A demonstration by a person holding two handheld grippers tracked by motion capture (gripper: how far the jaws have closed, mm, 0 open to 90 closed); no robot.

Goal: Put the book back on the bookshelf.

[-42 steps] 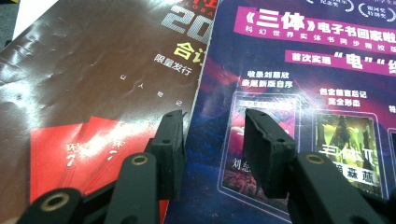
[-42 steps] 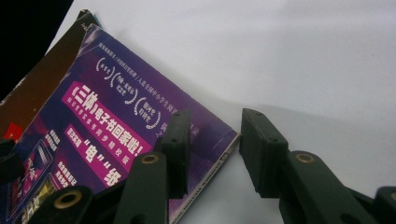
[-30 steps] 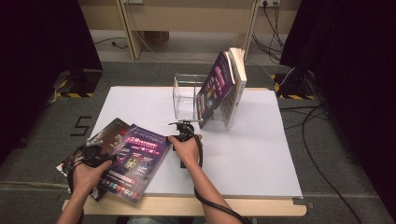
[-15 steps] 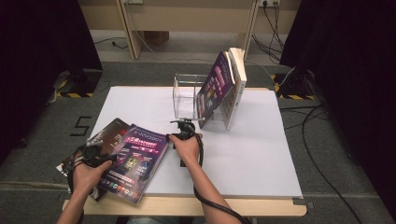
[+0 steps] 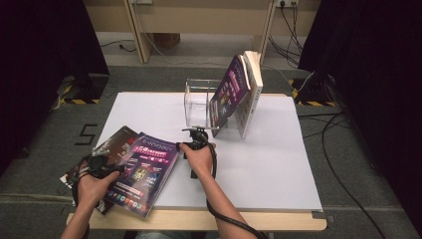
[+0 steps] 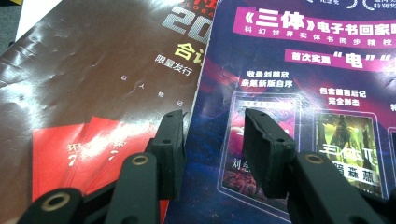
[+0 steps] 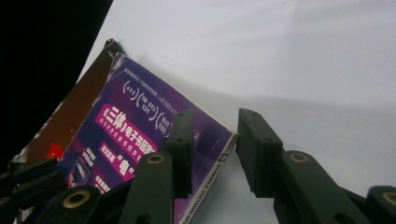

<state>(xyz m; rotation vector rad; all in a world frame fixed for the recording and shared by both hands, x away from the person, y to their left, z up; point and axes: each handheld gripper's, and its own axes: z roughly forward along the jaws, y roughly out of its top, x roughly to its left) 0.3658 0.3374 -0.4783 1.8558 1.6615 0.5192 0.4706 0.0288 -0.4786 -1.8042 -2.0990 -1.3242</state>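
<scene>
A purple magazine (image 5: 144,168) lies at the table's front left, overlapping a brown magazine (image 5: 115,143). My left gripper (image 5: 112,168) hovers over both. In the left gripper view it (image 6: 212,119) is open above the purple cover (image 6: 299,70), whose edge crosses the brown cover (image 6: 93,70). My right gripper (image 5: 185,147) is at the purple magazine's right edge. In the right gripper view it (image 7: 215,121) straddles the spine corner (image 7: 219,140). Its jaws have just been opening, with that corner between them and a thin gap at the right pad.
A clear acrylic holder (image 5: 198,102) stands at the table's back middle, with several books (image 5: 239,94) leaning in its right end. White tabletop (image 5: 268,164) stretches to the right. Cables lie on the floor beyond the right edge.
</scene>
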